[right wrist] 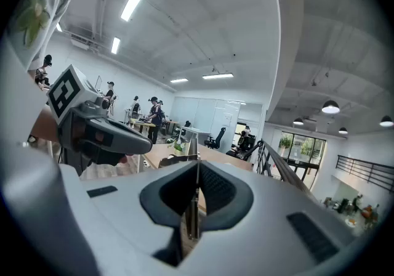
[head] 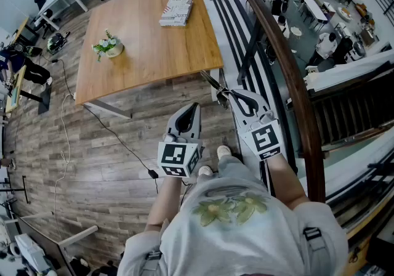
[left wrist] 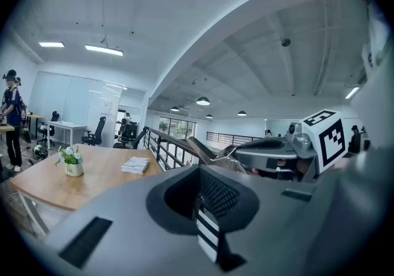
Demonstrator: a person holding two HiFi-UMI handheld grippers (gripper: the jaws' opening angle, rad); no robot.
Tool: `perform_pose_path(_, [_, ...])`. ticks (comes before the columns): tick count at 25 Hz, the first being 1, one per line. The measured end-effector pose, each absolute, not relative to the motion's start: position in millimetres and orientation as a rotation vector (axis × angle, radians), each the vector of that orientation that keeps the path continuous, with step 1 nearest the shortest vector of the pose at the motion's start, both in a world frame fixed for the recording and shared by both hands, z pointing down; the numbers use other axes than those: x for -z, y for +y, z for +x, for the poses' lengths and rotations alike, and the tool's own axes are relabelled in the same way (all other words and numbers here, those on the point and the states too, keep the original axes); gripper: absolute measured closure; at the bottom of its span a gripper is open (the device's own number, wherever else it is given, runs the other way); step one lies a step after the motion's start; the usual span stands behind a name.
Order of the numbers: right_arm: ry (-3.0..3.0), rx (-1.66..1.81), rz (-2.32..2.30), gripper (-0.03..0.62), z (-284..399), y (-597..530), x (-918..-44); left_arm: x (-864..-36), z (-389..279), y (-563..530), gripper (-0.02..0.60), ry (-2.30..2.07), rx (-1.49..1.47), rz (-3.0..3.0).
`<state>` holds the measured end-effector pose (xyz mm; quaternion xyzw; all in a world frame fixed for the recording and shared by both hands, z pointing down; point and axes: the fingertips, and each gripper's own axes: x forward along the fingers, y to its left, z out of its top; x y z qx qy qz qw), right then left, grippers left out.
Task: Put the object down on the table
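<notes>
Your right gripper (head: 228,92) is pressed almost fully closed on a thin metal object (head: 212,82) that juts out ahead of its jaws; what kind of object it is I can't tell. It looks light, stiff and slick. Held by one end like this, it could pivot or slip, so keep it level. Your left gripper (head: 194,108), just beside, is closed with nothing in it. The wooden surface (head: 154,53) begins just ahead of the object's tip, with broad bare room. A potted plant (head: 109,47) and a book (head: 176,12) sit well beyond. The railing (head: 271,40) runs close on the right, so swing left.
</notes>
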<state>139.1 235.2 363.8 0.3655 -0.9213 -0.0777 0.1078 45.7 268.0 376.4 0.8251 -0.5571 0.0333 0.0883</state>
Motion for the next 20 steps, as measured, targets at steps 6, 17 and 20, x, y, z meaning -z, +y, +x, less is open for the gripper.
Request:
perform_pose_path(6, [-2.726, 0.237, 1.076, 0.580, 146, 206, -358, -374, 61, 244, 0.568, -1.647, -0.099, 2.475])
perform_pose_path(17, [-2.770, 0.315, 1.040, 0.580, 157, 153, -345, -369, 74, 206, 0.568, -1.752, -0.049, 2.437])
perform_pose_path(20, [-2.769, 0.322, 1.016, 0.580, 153, 141, -348, -380, 70, 198, 0.568, -1.761, -0.056, 2.398])
